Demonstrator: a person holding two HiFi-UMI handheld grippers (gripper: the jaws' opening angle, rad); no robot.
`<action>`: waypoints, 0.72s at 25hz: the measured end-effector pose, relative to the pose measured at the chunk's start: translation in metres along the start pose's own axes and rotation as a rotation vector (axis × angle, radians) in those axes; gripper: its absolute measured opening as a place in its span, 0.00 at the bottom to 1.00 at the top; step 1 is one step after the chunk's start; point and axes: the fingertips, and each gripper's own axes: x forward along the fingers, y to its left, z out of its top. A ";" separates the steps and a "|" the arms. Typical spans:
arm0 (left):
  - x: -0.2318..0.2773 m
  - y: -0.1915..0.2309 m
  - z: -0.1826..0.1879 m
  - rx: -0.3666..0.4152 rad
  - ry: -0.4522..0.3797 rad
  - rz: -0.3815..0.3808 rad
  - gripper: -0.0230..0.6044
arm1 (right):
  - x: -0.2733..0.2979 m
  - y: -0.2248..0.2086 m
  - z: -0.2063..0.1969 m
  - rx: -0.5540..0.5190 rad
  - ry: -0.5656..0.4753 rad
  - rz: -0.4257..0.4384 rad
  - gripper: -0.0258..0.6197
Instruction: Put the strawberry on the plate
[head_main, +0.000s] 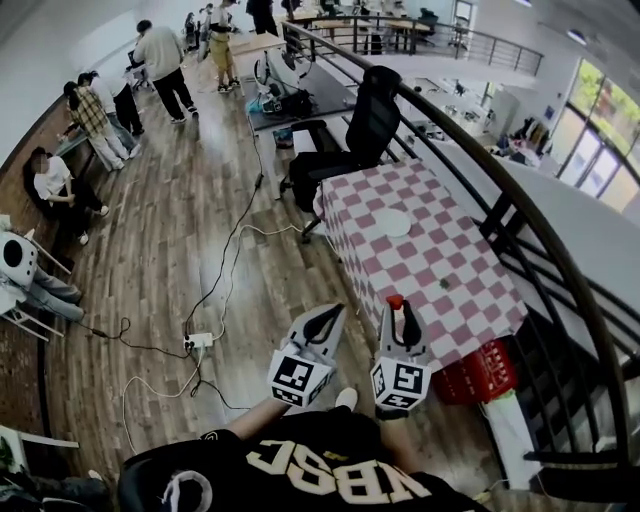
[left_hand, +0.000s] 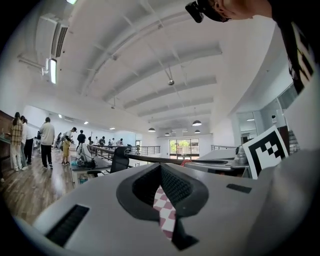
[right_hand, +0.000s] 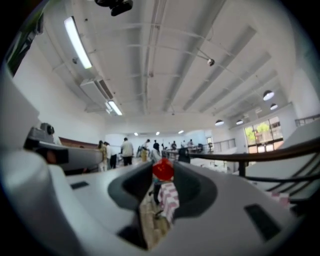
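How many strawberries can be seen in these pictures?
1. The strawberry is gripped between the jaws of the right gripper; the left gripper holds none. Others may be hidden.

I see a checkered table (head_main: 450, 250) at three o'clock, a black office chair (head_main: 360, 135) at twelve, and a power strip (head_main: 198, 341) at eight.

The strawberry (right_hand: 163, 170) is only a red blur in the right gripper view, and in the head view the right tool (head_main: 399, 310) hides all but its top. A dark speck (head_main: 443, 283) on the bench (head_main: 470, 270) is too small to tell. The bench hides part of a red crate (head_main: 482, 372)
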 end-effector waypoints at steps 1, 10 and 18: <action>0.013 -0.002 0.003 0.013 -0.008 -0.006 0.06 | 0.009 -0.010 0.001 0.010 -0.006 -0.005 0.25; 0.087 -0.019 -0.005 0.000 0.018 -0.030 0.06 | 0.037 -0.060 -0.005 0.088 0.011 -0.018 0.25; 0.131 -0.008 -0.020 -0.054 0.048 -0.039 0.06 | 0.061 -0.096 -0.011 0.098 0.005 -0.045 0.25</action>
